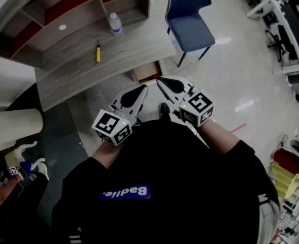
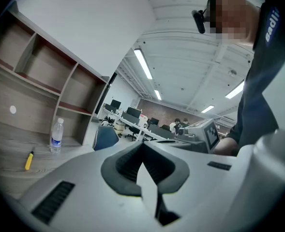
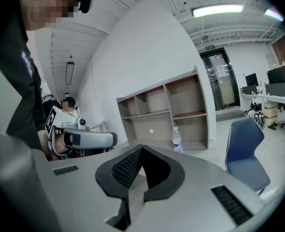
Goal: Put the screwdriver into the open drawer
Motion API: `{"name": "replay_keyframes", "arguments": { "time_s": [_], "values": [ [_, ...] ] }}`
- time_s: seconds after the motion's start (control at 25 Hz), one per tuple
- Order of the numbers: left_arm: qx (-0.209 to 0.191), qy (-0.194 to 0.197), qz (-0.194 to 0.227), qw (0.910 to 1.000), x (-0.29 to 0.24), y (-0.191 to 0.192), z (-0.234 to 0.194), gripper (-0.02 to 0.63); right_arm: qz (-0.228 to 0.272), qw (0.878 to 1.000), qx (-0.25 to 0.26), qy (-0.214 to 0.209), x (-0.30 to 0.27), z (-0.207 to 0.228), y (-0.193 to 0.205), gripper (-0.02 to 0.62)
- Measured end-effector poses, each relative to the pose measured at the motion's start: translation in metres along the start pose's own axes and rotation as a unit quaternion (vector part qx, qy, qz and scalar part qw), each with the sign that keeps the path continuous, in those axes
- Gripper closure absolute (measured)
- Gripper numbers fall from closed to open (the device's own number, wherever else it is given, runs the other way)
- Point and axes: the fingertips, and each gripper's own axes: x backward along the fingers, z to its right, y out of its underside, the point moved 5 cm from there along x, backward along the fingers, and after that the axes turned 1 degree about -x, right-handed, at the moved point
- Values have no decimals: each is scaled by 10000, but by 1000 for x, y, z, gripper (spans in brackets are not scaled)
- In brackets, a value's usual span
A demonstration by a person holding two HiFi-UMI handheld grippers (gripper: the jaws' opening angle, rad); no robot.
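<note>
left gripper and right gripper are hovering pressed together, empty; reaching unopened is probably risking knocking the screwdriver, upper left, along the desk.

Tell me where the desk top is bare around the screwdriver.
Bare left of the screwdriver and from it to the near edge of the desk. Tighter toward the bottle and the shelf behind.

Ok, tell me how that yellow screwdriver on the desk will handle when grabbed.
The screwdriver looks short and slim, so it is probably rigid and light. It lies flat on the desk; its handle seems round, so a nudge may roll it. Being narrow, it might pivot if pinched off-centre.
</note>
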Motion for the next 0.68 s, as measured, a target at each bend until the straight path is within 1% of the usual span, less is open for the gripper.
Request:
{"name": "replay_keyframes", "arguments": {
  "time_s": [0.2, 0.68],
  "values": [
    [-53, -44, 10, 10000, 0, -1, -5, 604, -56, 9999, 133, -27, -1, 1, -4, 566],
    [28, -116, 23, 9999, 1, -1, -6, 604, -47, 10000, 54, -60, -6, 3, -3, 568]
  ]
}}
